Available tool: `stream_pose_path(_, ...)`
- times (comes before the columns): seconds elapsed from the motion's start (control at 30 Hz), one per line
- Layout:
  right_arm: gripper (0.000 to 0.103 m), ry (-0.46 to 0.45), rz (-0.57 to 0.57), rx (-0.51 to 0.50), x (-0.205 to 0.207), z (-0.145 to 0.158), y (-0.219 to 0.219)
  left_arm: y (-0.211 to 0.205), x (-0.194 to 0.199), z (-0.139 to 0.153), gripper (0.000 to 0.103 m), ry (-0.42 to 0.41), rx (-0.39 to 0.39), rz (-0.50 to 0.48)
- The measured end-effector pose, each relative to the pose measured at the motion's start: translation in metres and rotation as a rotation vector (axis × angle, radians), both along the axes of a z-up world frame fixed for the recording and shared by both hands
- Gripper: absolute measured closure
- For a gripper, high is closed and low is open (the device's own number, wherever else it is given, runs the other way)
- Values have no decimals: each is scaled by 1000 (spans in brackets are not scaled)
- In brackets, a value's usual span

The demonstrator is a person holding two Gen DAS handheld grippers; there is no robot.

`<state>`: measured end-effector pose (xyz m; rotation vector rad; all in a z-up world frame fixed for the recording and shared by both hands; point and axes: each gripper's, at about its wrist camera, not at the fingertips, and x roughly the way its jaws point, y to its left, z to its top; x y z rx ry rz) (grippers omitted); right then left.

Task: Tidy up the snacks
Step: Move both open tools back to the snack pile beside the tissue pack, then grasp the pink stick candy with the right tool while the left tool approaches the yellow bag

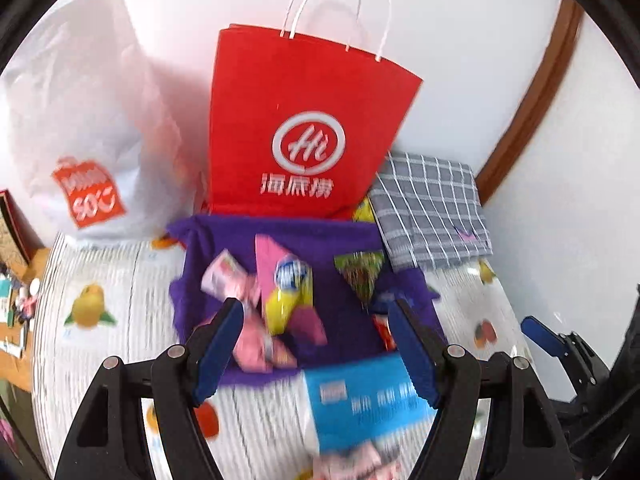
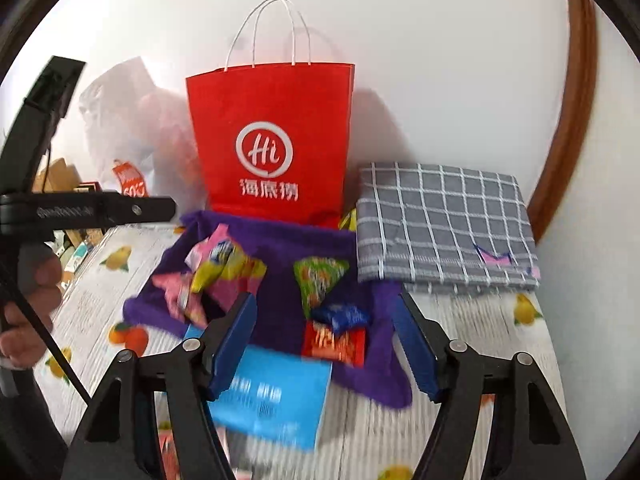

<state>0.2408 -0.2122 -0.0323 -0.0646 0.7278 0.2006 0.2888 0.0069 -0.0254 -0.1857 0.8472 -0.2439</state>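
Note:
Snack packets lie on a purple cloth (image 1: 344, 240) (image 2: 280, 248): a pink and yellow pile (image 1: 280, 292) (image 2: 216, 276), a green packet (image 1: 360, 276) (image 2: 318, 280), a dark blue one (image 2: 340, 316) and a red one (image 2: 334, 344). A blue packet (image 1: 368, 400) (image 2: 276, 396) lies at the cloth's near edge. A red paper bag (image 1: 304, 120) (image 2: 272, 132) stands upright behind the cloth. My left gripper (image 1: 316, 316) is open above the pile, empty. My right gripper (image 2: 326, 312) is open above the dark blue and red packets, empty.
A white plastic bag (image 1: 80, 120) stands left of the red bag. A folded grey checked cloth (image 1: 432, 208) (image 2: 444, 228) lies at the right against the wall. The fruit-print tablecloth (image 1: 100, 320) covers the table. Clutter sits past the left edge (image 1: 16, 304).

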Motion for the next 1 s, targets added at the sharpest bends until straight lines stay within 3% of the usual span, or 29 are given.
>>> stream_pose_path(0.23,40,72,19,46,-51,-26,2,26,-64,-20,30,27,17,48)
stream_pose_path(0.53,41,236,74,104,-90,-94,20,49,-115,-47,30,68,27,96)
stream_pose_path(0.63,41,308,88,171,-100,-115,24,54,-128,-57,30,86,47,109)
stream_pose_path(0.73,41,288,121,204,-114,-116,33,58,-135,-64,30,102,51,116)
stream_pose_path(0.77,42,274,131,197,-118,-115,37,58,-138,-65,30,104,47,117)
stream_pose_path(0.9,67,275,190,160,-128,-113,58,56,-147,-63,30,97,43,111)
stream_pose_path(1.0,70,309,220,139,-130,-122,69,53,-153,-61,30,91,47,104)
